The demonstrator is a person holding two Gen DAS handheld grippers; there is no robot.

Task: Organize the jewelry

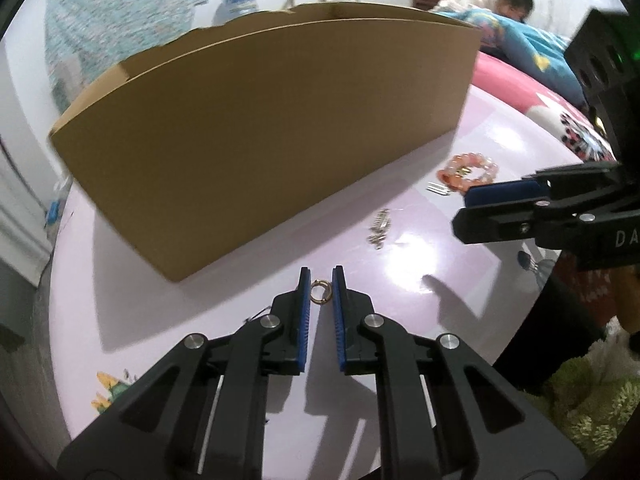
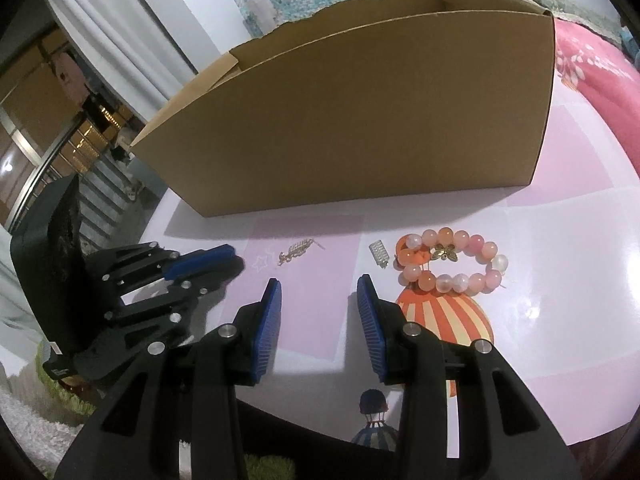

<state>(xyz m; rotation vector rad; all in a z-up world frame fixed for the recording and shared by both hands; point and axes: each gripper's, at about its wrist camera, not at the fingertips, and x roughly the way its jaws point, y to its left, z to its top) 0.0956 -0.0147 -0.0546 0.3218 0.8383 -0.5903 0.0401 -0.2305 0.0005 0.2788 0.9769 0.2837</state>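
Fingers: left gripper (image 1: pixel 321 280) nearly closed around small gold ring (image 1: pixel 321 291), contact unclear | ring near table's (image 1: pixel 420 248) front edge, before cardboard box (image 1: pixel 260 128) | right gripper (image 2: pixel 318 290) half open, empty | pinch squarely, lift straight.

Pink glossy table (image 2: pixel 580 208), printed with a striped balloon picture. Resting directly on it: open cardboard box (image 2: pixel 360 120) at the far side; bead bracelet (image 2: pixel 452 264) in front; small silver spring-like charm (image 2: pixel 379 253) just beside bracelet; gold leaf-shaped brooch (image 2: pixel 294 257); small gold ring (image 1: pixel 321 291) near box corner
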